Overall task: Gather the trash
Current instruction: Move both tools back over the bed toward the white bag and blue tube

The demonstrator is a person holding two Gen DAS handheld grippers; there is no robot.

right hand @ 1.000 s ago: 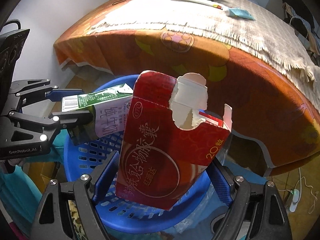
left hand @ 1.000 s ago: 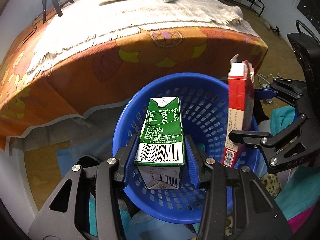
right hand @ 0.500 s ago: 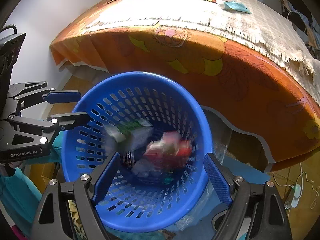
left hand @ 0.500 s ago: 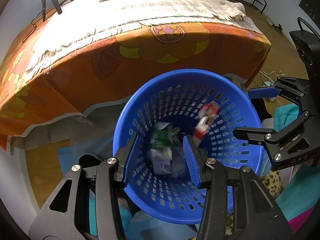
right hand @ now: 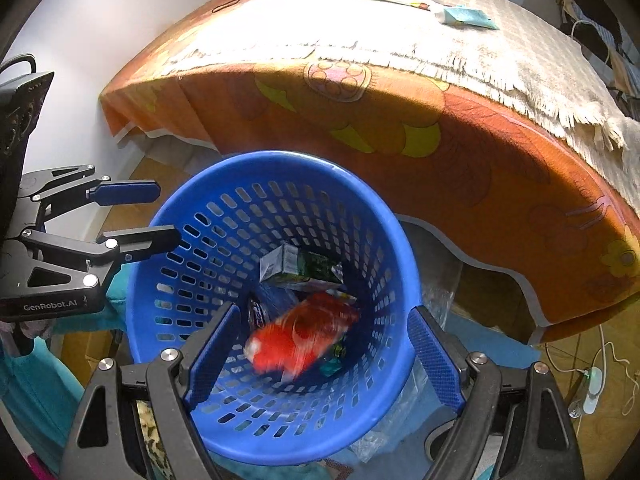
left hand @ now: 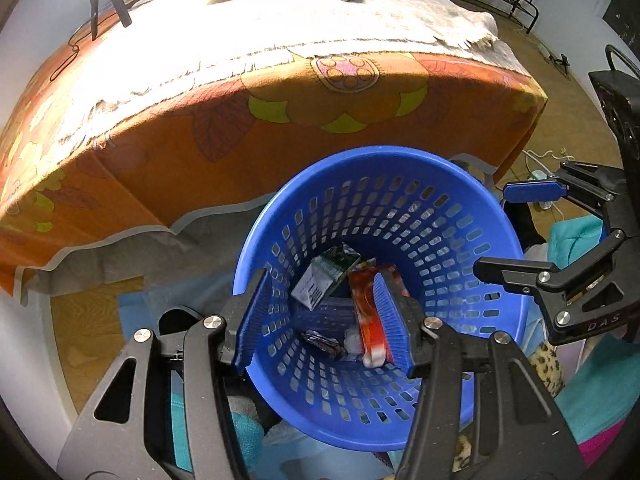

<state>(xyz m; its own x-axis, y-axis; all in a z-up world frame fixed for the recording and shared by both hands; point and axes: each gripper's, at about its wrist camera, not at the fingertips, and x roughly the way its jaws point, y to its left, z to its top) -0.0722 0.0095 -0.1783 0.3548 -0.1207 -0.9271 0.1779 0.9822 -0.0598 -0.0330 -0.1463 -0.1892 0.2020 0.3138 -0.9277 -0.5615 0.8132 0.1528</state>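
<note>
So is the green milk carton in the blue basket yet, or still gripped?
In. The green milk carton lies tipped at the bottom of the blue basket, clear of both grippers.

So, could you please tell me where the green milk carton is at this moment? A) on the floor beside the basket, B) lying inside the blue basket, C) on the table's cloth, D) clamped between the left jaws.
B: the green milk carton lies at the bottom of the blue basket beside the red box, and neither pair of jaws holds anything.
</note>
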